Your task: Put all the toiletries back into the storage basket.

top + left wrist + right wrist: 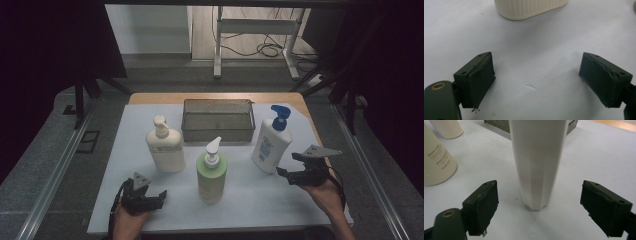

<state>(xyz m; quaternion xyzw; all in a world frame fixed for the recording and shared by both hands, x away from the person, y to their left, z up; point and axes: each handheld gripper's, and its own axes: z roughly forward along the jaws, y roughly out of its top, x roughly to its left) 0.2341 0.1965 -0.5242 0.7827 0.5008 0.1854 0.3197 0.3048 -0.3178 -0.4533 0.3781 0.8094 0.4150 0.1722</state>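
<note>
Tongs in both my hands are standing spread with nothing pinched. My left gripper (161,196) is resting low at the near left of the white sheet (250,200), jaws gaping wide over bare paper in its own view, and only the ribbed base of the cream pump bottle (530,8) is showing ahead of it, well apart. My right gripper (282,172) is hovering at the near right, held in my right hand (325,192), and it is pointing at the white bottle with the blue pump (272,142); no earlier look being at hand, I am only saying its jaws are wide apart. In the right gripper view that white bottle (537,165) is standing upright just ahead of the jaws, centred on the gap, with clear paper showing on either side, so neither pad is touching it. Between my two hands, a little farther in, the green pump bottle (212,175) is standing upright near the middle of the sheet. Behind and left of it the cream pump bottle (165,150) is standing too. Farthest off, at the back edge of the sheet, the wire mesh basket (218,131) is sitting square on the wooden table (150,98), between the cream bottle and the white one.
</note>
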